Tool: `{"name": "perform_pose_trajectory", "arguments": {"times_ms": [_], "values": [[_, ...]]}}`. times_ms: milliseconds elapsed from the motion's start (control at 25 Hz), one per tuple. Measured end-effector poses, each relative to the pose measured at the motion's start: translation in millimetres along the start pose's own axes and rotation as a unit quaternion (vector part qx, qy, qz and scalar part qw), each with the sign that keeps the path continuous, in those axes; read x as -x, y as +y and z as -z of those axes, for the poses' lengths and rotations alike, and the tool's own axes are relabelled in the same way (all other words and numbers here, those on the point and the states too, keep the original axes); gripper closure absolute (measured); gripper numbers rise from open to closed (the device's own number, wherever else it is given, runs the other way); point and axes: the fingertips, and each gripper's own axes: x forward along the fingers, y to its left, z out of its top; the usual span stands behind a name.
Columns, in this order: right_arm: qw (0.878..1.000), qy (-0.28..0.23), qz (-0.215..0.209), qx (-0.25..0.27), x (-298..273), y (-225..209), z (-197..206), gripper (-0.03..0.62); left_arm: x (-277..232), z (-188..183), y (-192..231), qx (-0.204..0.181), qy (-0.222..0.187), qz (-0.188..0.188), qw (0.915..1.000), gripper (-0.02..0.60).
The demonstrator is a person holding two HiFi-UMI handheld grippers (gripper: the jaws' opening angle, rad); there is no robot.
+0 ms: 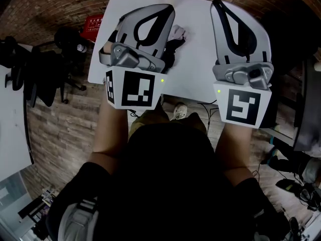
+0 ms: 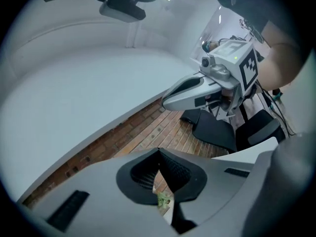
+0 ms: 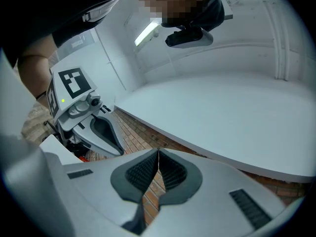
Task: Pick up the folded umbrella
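Both forearms reach up from the bottom of the head view, each hand holding its gripper out over the white table [image 1: 198,59]. The left gripper [image 1: 168,11] sits left of centre and points toward the upper right. The right gripper [image 1: 219,9] sits right of centre and points toward the top. Each gripper's own view shows its jaws clenched, pads meeting, with nothing between them.

The folded umbrella [image 1: 173,46], a dark bundle with a pale pinkish part, lies on the table at upper centre. It is just right of the left gripper, which partly hides it.

A black office chair [image 1: 45,74] stands at the left on the wooden floor [image 1: 65,129]. A red object [image 1: 93,24] lies off the table's upper left corner, and a brick wall [image 1: 60,4] runs along the top.
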Motion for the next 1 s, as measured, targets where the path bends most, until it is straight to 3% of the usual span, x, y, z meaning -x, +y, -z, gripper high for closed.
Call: {"name": "perform_pose_trajectory", "arguments": {"times_ms": [320,680,1000], "values": [[1.000,0.002,-0.004,-0.001,2,4,0,0.565,-9,44,-25,0.018,0.094,0.048,0.9943,0.569],[1.000,0.008,0.000,0.000,8,1,5,0.565,-17,82,-61,0.063,0.166,0.100,0.9790,0.569],[1.000,0.013,-0.001,0.002,10,0,9,0.565,-21,122,-100,0.102,0.239,0.162,0.9518,0.569]]}}
